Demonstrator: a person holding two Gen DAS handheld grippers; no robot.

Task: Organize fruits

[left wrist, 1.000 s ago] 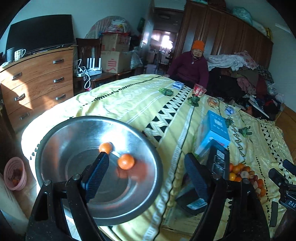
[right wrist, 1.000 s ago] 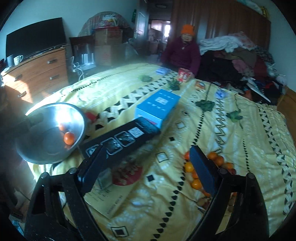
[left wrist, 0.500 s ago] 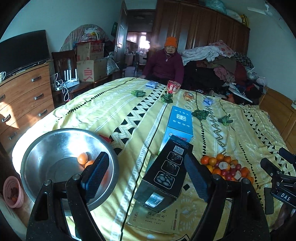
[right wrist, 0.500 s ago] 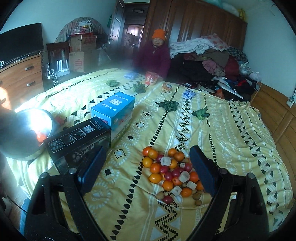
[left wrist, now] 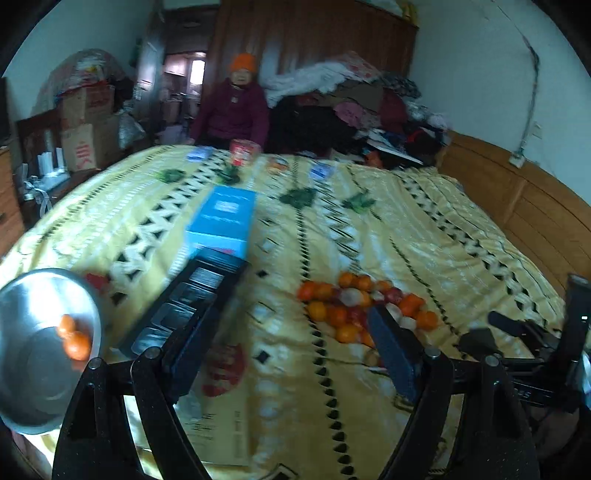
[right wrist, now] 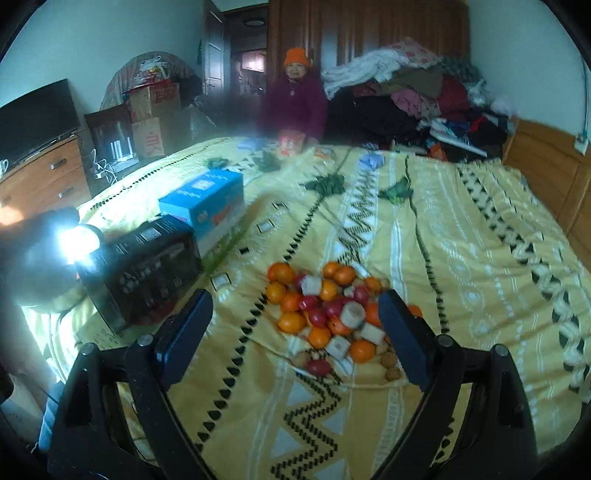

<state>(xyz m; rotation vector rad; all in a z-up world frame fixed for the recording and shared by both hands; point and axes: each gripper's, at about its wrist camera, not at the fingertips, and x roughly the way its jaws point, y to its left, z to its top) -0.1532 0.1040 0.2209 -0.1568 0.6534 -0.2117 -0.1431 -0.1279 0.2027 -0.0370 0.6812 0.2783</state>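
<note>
The bowl (left wrist: 40,347) sits at the bed's left edge with two oranges (left wrist: 74,338) inside; the fruit pile (right wrist: 332,317) lies mid-bed; the left claw (left wrist: 291,350) is spread and empty; the right claw (right wrist: 295,325), spread, has just been closing a little, nothing between; next, I think: pinch one orange from the pile.

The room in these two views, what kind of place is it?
Most likely a lived-in bedroom in a home. A large bed with a yellow patterned bedspread fills the view, a tall wooden wardrobe stands behind it, and clothes are piled at the far end.
</note>
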